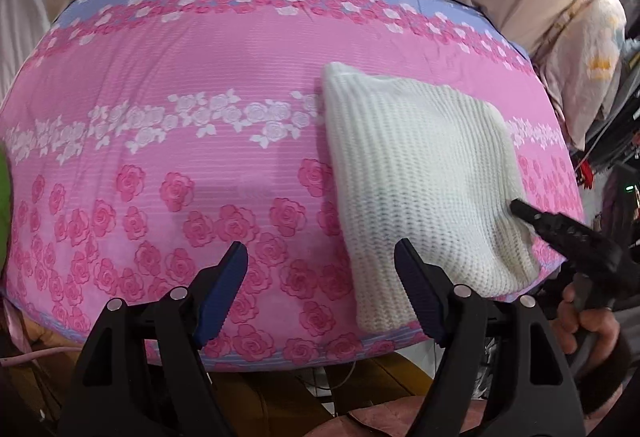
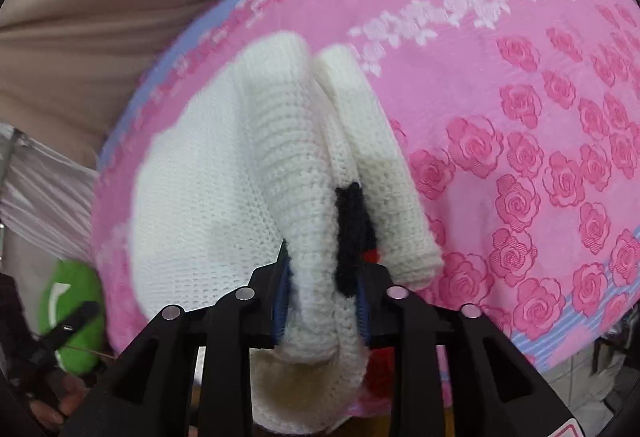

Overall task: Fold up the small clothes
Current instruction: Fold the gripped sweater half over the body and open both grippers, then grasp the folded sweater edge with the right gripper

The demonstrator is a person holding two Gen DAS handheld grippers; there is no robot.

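While my left claw (image 1: 320, 269) hangs over the pink rose-patterned cover (image 1: 200, 165), its two blue-padded fingers (image 1: 222, 289) stand wide apart with nothing between them, only the cover showing in the gap. To the right of that claw, a white knitted garment (image 1: 416, 173) lies folded into a rough rectangle on the cover, reaching close to the cover's near edge. Further right, my right claw (image 2: 322, 301) comes in from the side, and in the left view its dark tip meets the garment's right edge. From the right claw's own view, the jaws are partly closed on a thick bunched fold of the same white knit, which fills the gap and presses against both blue pads (image 2: 280, 301). A strip of black yarn (image 2: 352, 237) runs along the fold beside the right pad. At the far left of that view sits something bright green (image 2: 76, 313).
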